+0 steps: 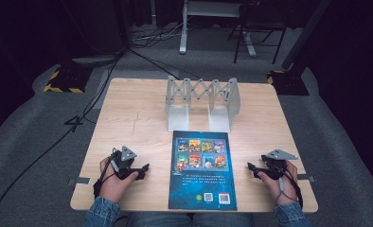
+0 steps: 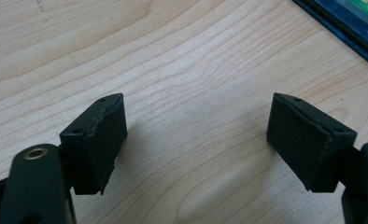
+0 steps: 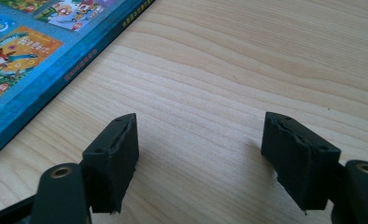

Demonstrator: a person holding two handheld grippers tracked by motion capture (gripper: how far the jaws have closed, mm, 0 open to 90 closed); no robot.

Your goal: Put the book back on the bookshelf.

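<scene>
In the high view, a light wooden square table (image 1: 128,118) is seen from above. A thin blue book with coloured picture panels on its cover (image 1: 202,170) lies flat at the near middle of it, its near edge close to the table's front edge. Just beyond the book, a grey metal expanding book rack (image 1: 201,101) stands upright. The left gripper (image 1: 143,169) is held low over the wood to the left of the book, and the right gripper (image 1: 251,167) to its right; both are apart from the book. The person's hands are partly covered by the tools, and the denim sleeves (image 1: 99,213) are cut off at the bottom edge.

In the left gripper view, the jaws are spread wide with bare wood between them; a dark corner of the book (image 2: 345,28) is cut off at the upper right.

In the right gripper view, the jaws are likewise parted and empty. The book (image 3: 42,51) runs off the upper left, its small spine print being too blurred to read.
</scene>
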